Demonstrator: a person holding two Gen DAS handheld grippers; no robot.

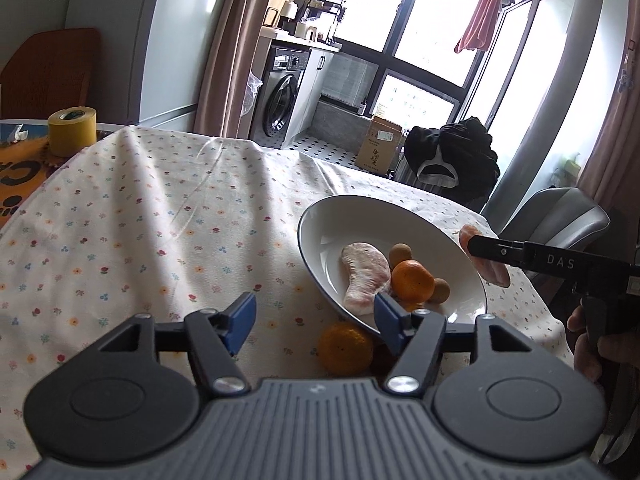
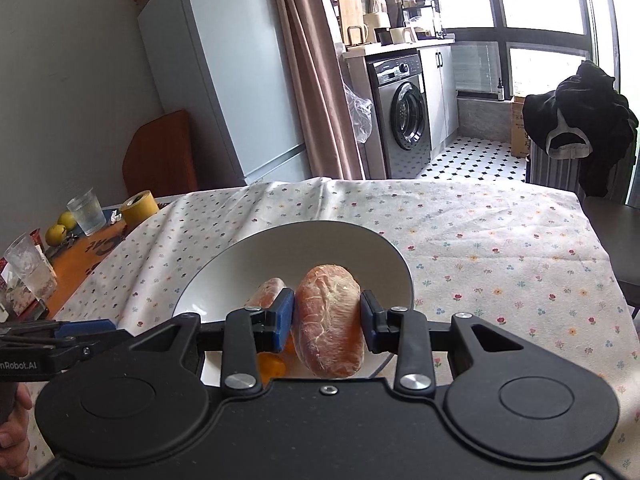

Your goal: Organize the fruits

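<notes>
The right gripper (image 2: 327, 322) clamps a peeled citrus segment (image 2: 329, 320) above the white bowl (image 2: 288, 242), likely ready to lower and release, while the left gripper (image 1: 315, 322), empty with jaws apart, hangs beside a mandarin (image 1: 345, 347) on the tablecloth (image 1: 160, 220).

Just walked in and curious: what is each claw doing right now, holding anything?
Left claw: open, holding nothing.
Right claw: closed on a peeled pomelo segment over the white bowl.

Both wrist views look close and downward across the counter (image 1: 160, 220) toward its far edge, sharing the white bowl (image 1: 360, 216) (image 2: 280, 256).
</notes>
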